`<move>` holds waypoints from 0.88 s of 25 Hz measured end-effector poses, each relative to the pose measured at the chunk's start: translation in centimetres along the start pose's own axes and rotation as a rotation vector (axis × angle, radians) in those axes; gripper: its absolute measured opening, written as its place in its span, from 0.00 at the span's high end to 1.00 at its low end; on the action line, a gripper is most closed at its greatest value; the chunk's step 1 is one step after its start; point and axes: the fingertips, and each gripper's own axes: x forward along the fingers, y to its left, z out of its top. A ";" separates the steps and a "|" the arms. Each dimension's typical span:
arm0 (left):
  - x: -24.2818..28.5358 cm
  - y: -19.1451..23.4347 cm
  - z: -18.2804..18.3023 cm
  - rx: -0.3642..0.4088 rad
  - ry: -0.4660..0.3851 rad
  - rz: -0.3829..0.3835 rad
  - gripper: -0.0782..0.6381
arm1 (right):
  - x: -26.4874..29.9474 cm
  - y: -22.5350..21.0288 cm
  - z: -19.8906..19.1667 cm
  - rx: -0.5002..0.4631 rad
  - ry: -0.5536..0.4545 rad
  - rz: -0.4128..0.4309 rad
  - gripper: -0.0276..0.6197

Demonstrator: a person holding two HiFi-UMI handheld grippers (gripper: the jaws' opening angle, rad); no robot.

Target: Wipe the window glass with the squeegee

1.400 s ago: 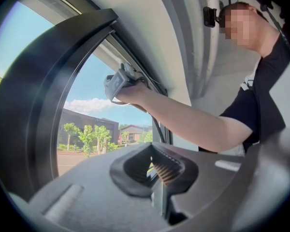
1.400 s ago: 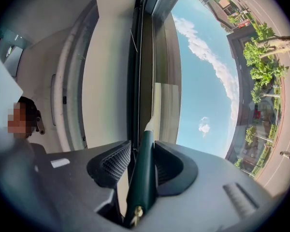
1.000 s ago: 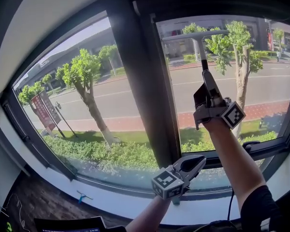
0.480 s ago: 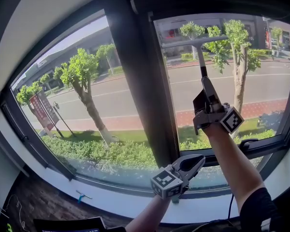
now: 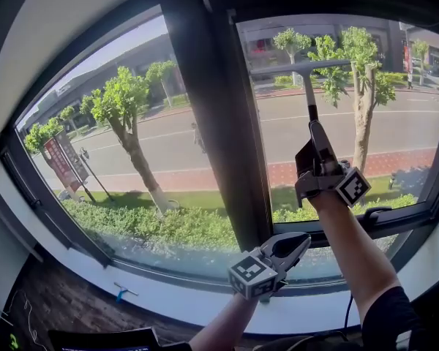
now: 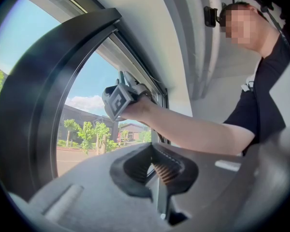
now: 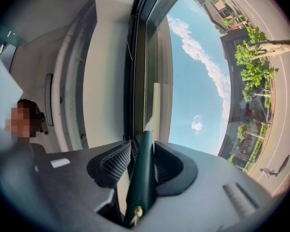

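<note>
Squeegee [image 5: 300,67] sits lower on the glass than it did a moment ago; its bar has slid down a bit. My right gripper [image 5: 314,134] came down with it. My left gripper [image 5: 301,241] has stayed low by the bottom of the window. A tiny person [image 5: 197,136] now walks on the road outside, and they were not there before.

The squeegee is shaped like a T. It has one long, thin grey bar on top and one round, smooth, dark green handle. The bar lies flat across the upper part of the right pane [image 5: 402,123]. My right jaws are squeezed tight on the green handle, one bumpy black pad on each side. My left jaws are pressed together with nothing in them.

I count two panes of clear glass, the right one and the left pane [image 5: 132,167]. One thick, dark post [image 5: 219,123] stands between them. The frame is dark, and the sill [image 5: 168,300] under it is white and smooth. One small blue thing [image 5: 121,292] lies on the sill, too small to tell what it is.

I have two grippers, both grey. Each one has one marker cube [image 5: 353,186] with black and white squares
</note>
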 end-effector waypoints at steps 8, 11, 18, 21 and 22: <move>0.3 0.0 -1.2 -0.014 0.038 0.004 0.89 | -3.4 -1.3 0.6 0.002 0.005 -0.054 0.72; 0.7 0.8 -2.2 -0.019 0.045 0.022 0.89 | -4.2 -1.9 0.9 -0.002 0.011 -0.059 0.72; -0.5 0.7 -3.4 -0.037 0.046 0.055 0.89 | -5.5 0.2 -0.1 0.064 -0.007 -0.058 0.71; -2.3 0.5 -4.1 -0.035 0.044 0.065 0.89 | -5.4 3.1 -2.4 0.154 -0.040 -0.063 0.71; -2.6 0.7 -4.2 -0.035 0.044 0.068 0.89 | -5.4 3.5 -2.8 0.170 -0.045 -0.062 0.71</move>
